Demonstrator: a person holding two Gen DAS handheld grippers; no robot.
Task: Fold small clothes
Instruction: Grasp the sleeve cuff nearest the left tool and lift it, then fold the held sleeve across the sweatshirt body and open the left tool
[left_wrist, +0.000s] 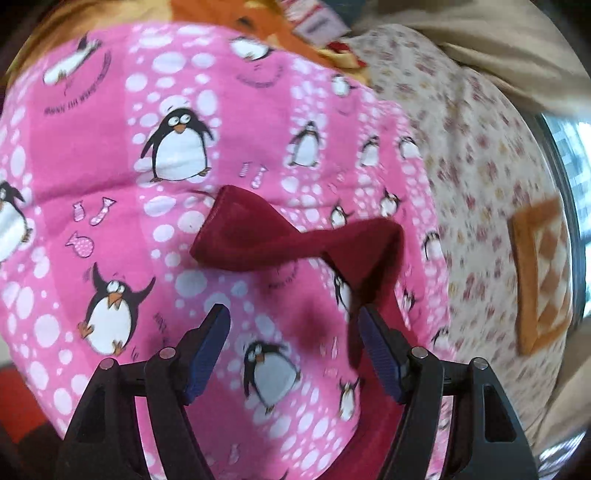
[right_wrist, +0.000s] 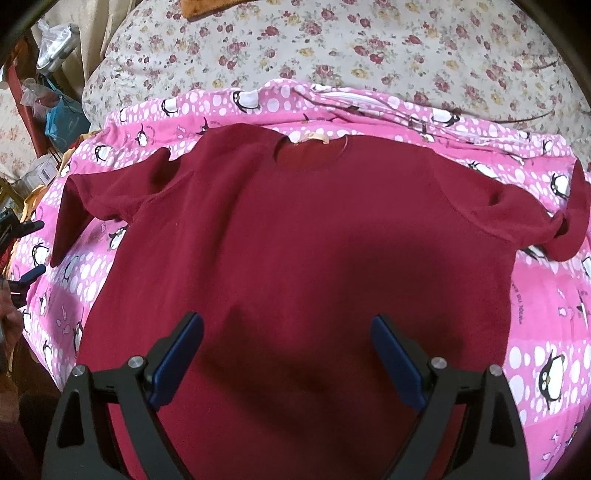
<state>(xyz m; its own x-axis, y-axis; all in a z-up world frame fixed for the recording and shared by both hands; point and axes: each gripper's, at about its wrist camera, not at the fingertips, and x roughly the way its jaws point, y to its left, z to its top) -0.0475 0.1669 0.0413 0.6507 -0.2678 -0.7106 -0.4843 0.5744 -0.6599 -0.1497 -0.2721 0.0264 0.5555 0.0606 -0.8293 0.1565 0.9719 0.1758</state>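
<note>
Right tool (right_wrist: 287, 354), jaws apart and empty, hangs over the lower body of the shirt (right_wrist: 295, 240), which lies spread flat, neck away, on the blanket (right_wrist: 546, 306). Left tool (left_wrist: 293, 349), jaws likewise apart, has the twisted sleeve (left_wrist: 258, 236) just ahead, its cloth brushing one finger. Soft, light, limp knit, likely best pinched at sleeve cuff or hem; no containers in reach.

One dark red sweater (right_wrist: 295, 240) with two sleeves, one at each side. One pink penguin-print sheet (right_wrist: 546, 306) beneath it, and one floral bedcover (right_wrist: 332, 44) beyond. Two grippers: the left gripper (left_wrist: 293, 328) and the right gripper (right_wrist: 287, 338), each with two blue-padded fingers. One orange-patterned square item (left_wrist: 543, 273) on the bedcover.
</note>
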